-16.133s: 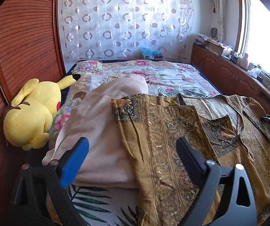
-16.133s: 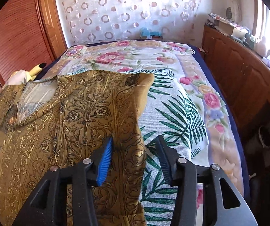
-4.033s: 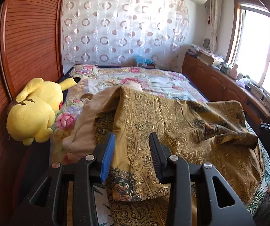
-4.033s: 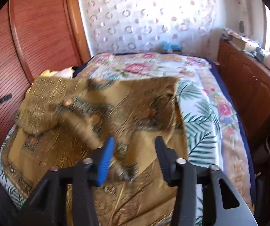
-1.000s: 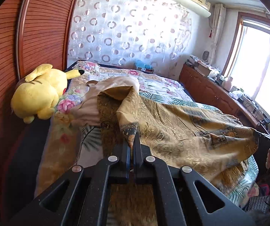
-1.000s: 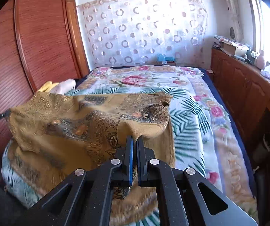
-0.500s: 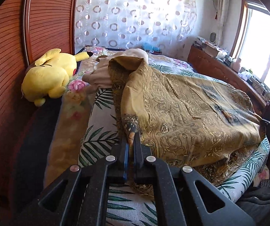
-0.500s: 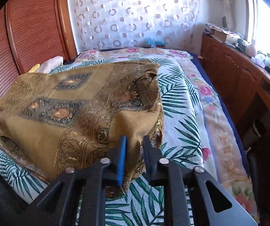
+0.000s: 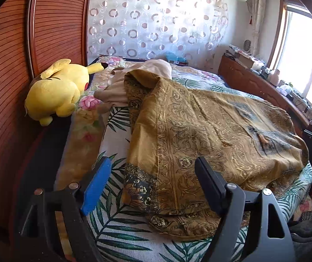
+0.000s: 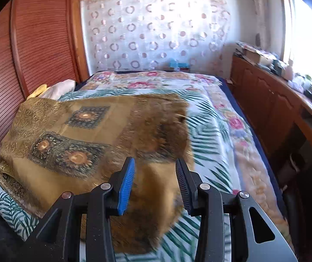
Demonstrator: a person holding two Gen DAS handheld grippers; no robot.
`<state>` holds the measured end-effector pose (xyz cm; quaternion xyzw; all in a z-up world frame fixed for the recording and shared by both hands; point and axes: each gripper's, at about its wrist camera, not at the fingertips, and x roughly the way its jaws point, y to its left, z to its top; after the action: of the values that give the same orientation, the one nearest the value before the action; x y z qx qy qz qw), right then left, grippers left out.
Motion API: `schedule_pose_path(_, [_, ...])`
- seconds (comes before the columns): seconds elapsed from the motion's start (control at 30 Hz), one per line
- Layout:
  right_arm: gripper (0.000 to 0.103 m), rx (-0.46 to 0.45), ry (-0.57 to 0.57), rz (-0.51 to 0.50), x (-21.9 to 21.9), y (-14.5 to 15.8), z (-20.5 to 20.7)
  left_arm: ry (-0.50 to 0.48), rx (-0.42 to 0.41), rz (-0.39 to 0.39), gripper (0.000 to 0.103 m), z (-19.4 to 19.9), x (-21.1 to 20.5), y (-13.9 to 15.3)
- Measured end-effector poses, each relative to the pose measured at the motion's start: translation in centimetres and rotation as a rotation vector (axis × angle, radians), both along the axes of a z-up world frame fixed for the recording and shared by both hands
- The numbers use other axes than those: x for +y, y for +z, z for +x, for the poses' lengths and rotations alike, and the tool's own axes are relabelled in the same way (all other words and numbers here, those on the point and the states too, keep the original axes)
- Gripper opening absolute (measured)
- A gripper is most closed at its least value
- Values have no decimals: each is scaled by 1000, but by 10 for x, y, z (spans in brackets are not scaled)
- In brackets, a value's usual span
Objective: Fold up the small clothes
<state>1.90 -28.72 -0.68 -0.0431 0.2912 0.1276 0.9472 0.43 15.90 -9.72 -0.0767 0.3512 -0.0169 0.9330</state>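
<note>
A gold-brown patterned garment (image 9: 210,128) lies doubled over on the bed, its near edge by the bed's front. It also shows in the right wrist view (image 10: 86,135), where its near right part is blurred. My left gripper (image 9: 153,185) is open and empty just above the garment's near left corner. My right gripper (image 10: 154,181) is open and empty above the garment's near right corner. A beige garment (image 9: 134,76) lies under the gold one's far left end.
A yellow plush toy (image 9: 57,89) sits at the bed's left edge against the wooden wardrobe (image 9: 25,54). The bed has a palm-leaf sheet (image 9: 116,229) and a floral cover (image 10: 156,80). A wooden cabinet (image 10: 275,109) with clutter runs along the right side.
Both grippers have let go of the gold garment and opened. The garment has dropped onto the bed, its right side still settling.
</note>
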Motion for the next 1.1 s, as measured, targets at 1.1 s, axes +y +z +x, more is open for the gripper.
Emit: schedule_pose_path(1.1, [41, 70, 136, -52, 61, -55, 6, 58, 104, 39, 80, 5, 5, -40])
